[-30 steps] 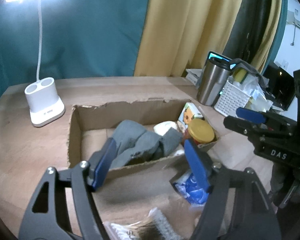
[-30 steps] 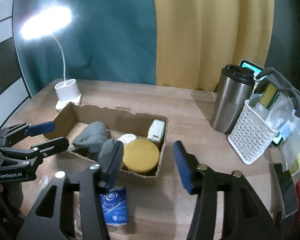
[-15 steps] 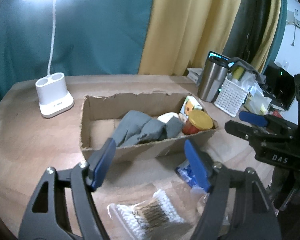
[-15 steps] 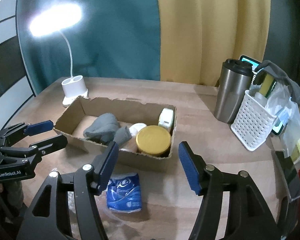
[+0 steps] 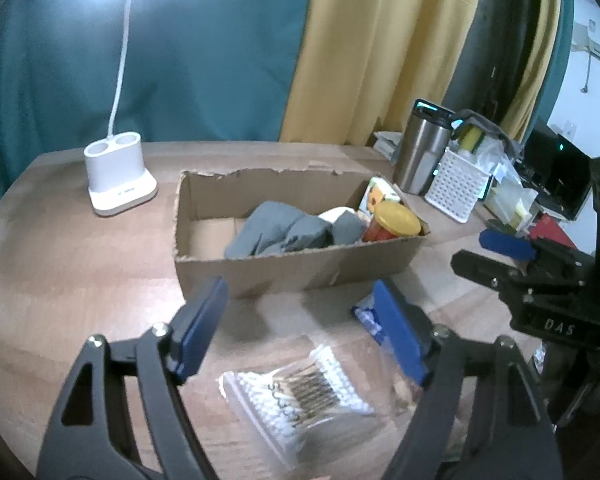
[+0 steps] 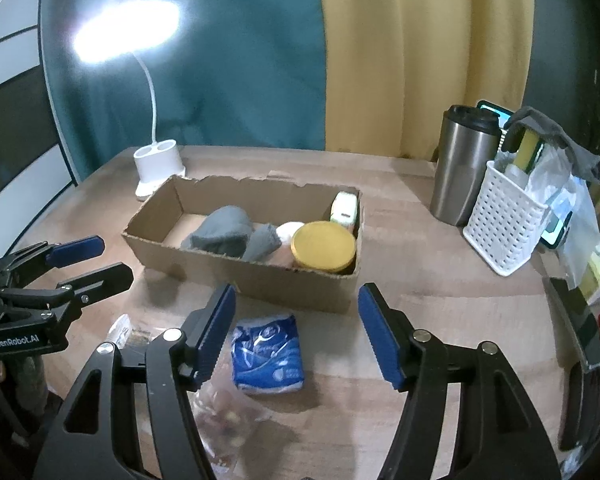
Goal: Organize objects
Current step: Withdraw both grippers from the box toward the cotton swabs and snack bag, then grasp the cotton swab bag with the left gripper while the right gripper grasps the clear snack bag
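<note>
Both empty, jaws just widened, the left hand-held gripper (image 5: 300, 320) hung over a bagged cotton-swab pack (image 5: 300, 396) and the right hand-held gripper (image 6: 296, 328) over a blue tissue packet (image 6: 266, 354) before the cardboard box (image 6: 300, 284) on the tabletop (image 6: 440, 320); straddling each squarely seemed wise.

One cardboard box (image 6: 256, 276), one tissue pack (image 6: 266, 354), one cotton-swab bag (image 5: 300, 392), one tumbler (image 6: 462, 164)
</note>
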{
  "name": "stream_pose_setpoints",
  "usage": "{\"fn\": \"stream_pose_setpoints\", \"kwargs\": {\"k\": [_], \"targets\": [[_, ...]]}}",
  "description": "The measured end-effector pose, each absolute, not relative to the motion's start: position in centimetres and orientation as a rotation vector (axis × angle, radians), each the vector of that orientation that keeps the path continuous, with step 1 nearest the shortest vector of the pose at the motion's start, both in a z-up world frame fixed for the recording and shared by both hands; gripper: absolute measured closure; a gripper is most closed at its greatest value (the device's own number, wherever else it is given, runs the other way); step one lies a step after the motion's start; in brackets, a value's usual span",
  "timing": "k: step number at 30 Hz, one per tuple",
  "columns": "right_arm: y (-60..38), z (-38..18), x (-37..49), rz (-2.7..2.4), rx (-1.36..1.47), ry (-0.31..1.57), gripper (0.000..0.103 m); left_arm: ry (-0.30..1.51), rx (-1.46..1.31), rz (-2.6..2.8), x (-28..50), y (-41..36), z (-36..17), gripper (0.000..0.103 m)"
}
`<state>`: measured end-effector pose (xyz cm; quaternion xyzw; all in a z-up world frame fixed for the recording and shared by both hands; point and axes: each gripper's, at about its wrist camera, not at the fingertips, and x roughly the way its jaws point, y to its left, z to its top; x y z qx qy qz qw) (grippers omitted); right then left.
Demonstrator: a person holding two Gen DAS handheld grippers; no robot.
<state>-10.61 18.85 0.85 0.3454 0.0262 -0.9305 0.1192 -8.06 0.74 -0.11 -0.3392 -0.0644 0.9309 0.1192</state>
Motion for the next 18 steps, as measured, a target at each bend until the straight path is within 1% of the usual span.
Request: {"fn": "stream_pose_setpoints", "kwargs": {"k": [5, 18], "targets": [[18.5, 0.3, -9.6, -2.714, 1.024, 0.075, 0.036, -0.191, -1.003, 2.716, -7.3, 0.6, -0.6, 0.022], [17.7, -1.1, -7.7, -2.711, 1.054, 0.067, 0.036, -0.186, -1.011, 2.715, -5.4, 0.3, -1.5, 0.021]]}}
